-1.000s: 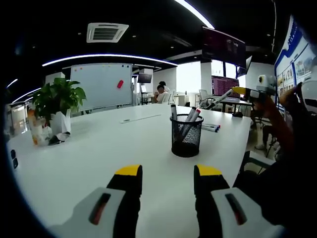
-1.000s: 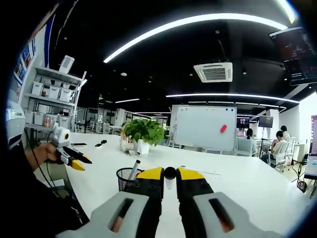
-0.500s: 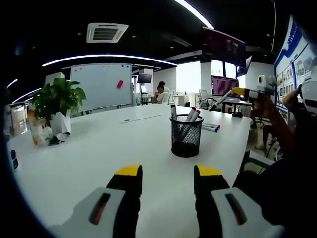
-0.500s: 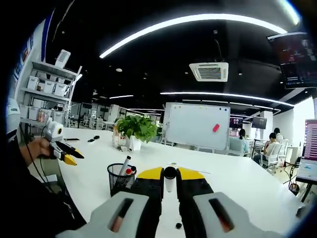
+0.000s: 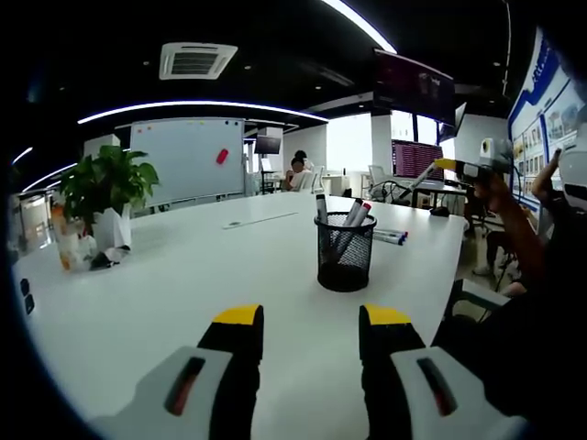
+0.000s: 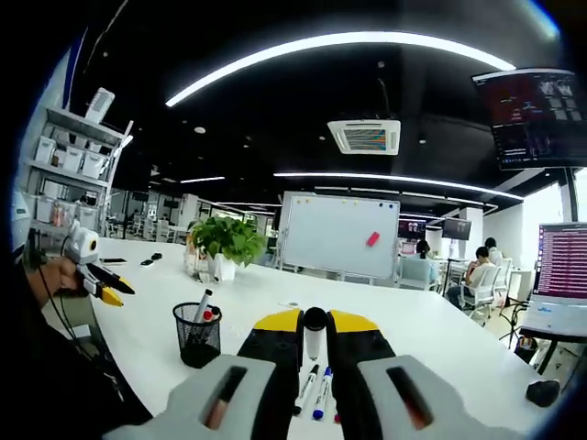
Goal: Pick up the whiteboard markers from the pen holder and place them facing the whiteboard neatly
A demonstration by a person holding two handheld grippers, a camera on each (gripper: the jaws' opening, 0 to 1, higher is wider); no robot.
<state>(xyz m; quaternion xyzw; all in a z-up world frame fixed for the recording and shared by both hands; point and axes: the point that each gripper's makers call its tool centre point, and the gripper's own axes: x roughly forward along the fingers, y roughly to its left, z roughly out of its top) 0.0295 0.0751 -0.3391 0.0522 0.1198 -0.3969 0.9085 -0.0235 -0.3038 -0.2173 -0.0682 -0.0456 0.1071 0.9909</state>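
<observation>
Black mesh is what the pen holder is made of, and it stands on the white table, a little ahead of my left gripper. The left jaws are wide apart and hold nothing. In the holder I see some whiteboard markers standing tilted, their caps above the rim.

My right gripper is closed around one marker, which stands upright between the jaws, cap end up. Under it, in the right gripper view, two markers already lie on the table side by side, and they seem to point toward the whiteboard far across the room. The potted plant stands well apart, beyond the holder.

I judge the step in hand is to lay this marker beside those two. To do it well, I should turn the wrist until the marker is parallel with them, lower it just beside the outer one, and open the jaws only when it rests flat, so it does not roll or push the row.
</observation>
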